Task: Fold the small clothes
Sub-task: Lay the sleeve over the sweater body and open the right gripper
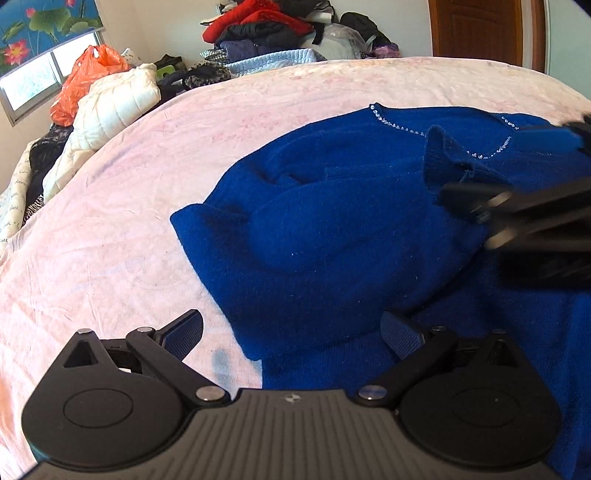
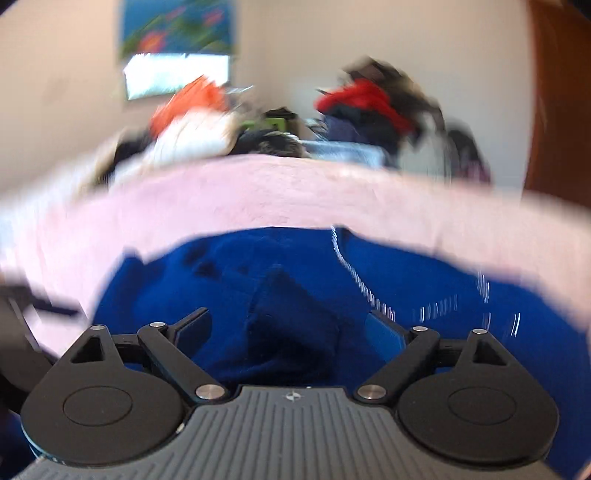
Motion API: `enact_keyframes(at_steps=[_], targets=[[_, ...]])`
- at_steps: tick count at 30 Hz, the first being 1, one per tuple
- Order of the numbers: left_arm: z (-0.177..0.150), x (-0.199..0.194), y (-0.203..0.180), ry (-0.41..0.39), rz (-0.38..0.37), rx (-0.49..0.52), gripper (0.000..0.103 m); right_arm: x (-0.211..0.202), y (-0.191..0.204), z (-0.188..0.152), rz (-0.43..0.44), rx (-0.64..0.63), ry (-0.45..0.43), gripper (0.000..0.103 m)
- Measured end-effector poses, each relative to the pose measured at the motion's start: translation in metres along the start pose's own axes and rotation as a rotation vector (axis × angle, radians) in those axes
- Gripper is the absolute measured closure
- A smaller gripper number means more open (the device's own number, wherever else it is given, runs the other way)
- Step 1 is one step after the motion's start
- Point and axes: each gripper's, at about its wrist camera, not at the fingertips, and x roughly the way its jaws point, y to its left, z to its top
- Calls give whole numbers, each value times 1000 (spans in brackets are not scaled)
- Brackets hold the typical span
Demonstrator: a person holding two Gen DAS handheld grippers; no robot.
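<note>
Blue sweater (image 1: 332,236) rumpled on pink blanket (image 1: 147,184) | left claw (image 1: 291,332) released | right claw (image 2: 288,325) released

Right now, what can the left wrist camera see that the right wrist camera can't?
Only the left wrist view shows the right hand-held gripper from the side, above the sweater's upturned cuff. It also shows the left hand-held gripper open, half over the pink blanket.

Only the right wrist view shows the right gripper's own fingers spread wide, a sweater fold between them. It is very blurry.

Both show the blue sweater with sparkly neckline beads, the pink blanket, the clothes pile, and the flower picture.
</note>
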Motion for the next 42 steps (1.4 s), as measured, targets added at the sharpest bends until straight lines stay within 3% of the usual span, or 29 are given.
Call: enact_keyframes(at_steps=[1, 3, 5, 8, 10, 13, 18, 24, 27, 29, 30, 32, 38, 42], targets=[[2, -1, -1, -4, 1, 2, 0, 10, 7, 1, -46, -52, 7, 18], [4, -4, -2, -15, -1, 5, 0, 26, 1, 2, -155, -27, 26, 25], [4, -8, -1, -35, 7, 11, 0, 23, -34, -5, -257, 142, 11, 24], [5, -7, -1, -50, 40, 23, 0, -2, -103, -30, -330, 482, -48, 17], [6, -2, -1, -38, 28, 16, 0, -18, -139, -51, -240, 661, -102, 20], [5, 1, -5, -26, 13, 6, 0, -3, -160, -66, 4, 818, -33, 18], [4, 0, -6, -24, 10, 14, 0, 22, -156, -86, 42, 919, 40, 20], [5, 0, -4, -14, 2, -14, 0, 19, -139, -78, 113, 860, 80, 39], [6, -3, -7, -23, 0, -10, 0, 10, -137, -80, 131, 849, 87, 59], [7, -4, -9, -34, -6, 2, 0, 12, -138, -77, 143, 814, 94, 64], [7, -5, -10, -38, -5, 7, 0, 14, -137, -74, 138, 792, 100, 71], [9, -6, -12, -42, 2, 13, 0, 9, -139, -69, 127, 756, 89, 94], [18, -3, -7, -46, 35, -3, 0, -13, -151, -36, 141, 665, 0, 96], [23, -5, 2, -61, 41, -40, 0, -22, -158, -11, 96, 591, -55, 96]])
